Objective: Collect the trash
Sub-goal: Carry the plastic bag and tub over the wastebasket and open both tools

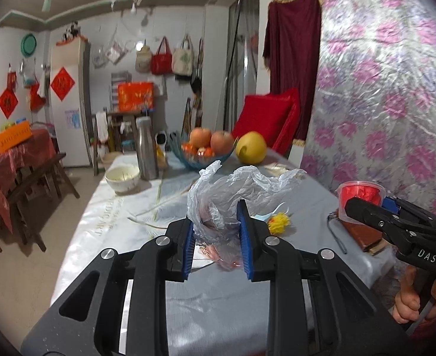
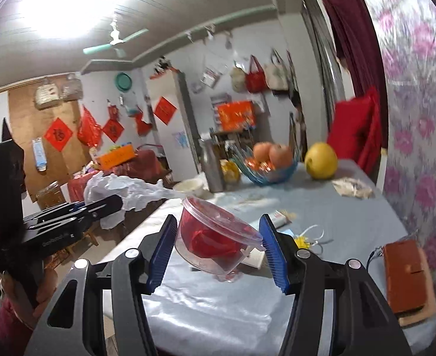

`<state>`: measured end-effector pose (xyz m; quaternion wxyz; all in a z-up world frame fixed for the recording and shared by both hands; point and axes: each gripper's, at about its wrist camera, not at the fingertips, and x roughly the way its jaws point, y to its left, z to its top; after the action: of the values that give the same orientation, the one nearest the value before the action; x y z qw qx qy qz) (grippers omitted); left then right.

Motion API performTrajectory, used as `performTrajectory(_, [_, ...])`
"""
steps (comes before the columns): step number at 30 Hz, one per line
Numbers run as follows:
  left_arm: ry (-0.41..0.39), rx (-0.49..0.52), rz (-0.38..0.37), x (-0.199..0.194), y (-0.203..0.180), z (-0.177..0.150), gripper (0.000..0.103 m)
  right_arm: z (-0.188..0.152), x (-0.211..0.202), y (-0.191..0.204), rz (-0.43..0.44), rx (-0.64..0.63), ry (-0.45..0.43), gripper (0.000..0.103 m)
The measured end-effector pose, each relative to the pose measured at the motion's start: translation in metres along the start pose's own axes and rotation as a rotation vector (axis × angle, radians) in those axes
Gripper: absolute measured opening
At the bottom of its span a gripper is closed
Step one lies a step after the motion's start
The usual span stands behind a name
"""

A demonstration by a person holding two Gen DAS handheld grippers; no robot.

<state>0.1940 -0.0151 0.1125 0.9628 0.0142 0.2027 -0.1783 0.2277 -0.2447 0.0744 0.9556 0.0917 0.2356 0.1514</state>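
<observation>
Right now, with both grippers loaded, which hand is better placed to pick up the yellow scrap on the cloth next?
Neither yet. Left gripper clamps the crumpled plastic bag; right gripper holds the clear cup. The yellow scrap lies nearer the left.

Left wrist view: looks forward along its fingers from just above the table (image 1: pixel 105 225), tilted slightly down, facing the far wall with hanging bags (image 1: pixel 170 56). Right wrist view: the same heading from further right, rolled so the room leans. Both are close to the tabletop; both share the fruit bowl (image 2: pixel 272 169), steel flask (image 1: pixel 146 148) and ceiling fan (image 2: pixel 114 43), and each sees the other gripper at its edge.
</observation>
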Motion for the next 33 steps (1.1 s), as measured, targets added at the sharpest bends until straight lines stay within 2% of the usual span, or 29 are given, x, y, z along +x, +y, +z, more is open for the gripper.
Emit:
performTrajectory(7, [-0.071, 0.033, 0.005, -0.080, -0.022, -0.020, 0.027, -0.014, -0.073, 0.039, 0.025, -0.070, -0.051, 0.057])
performTrajectory(11, [-0.079, 0.040, 0.004, -0.121, -0.033, -0.051, 0.027, -0.040, -0.110, 0.055, 0.044, -0.102, -0.041, 0.057])
performTrajectory(15, [-0.059, 0.031, 0.006, -0.147, -0.039, -0.088, 0.028, -0.074, -0.135, 0.066, 0.047, -0.125, 0.004, 0.057])
performTrajectory(22, [-0.016, -0.043, -0.001, -0.163, -0.030, -0.134, 0.028, -0.124, -0.120, 0.077, 0.061, -0.146, 0.142, 0.057])
performTrajectory(33, [0.118, -0.120, 0.017, -0.127, -0.005, -0.176, 0.028, -0.213, -0.041, 0.087, 0.082, -0.128, 0.464, 0.057])
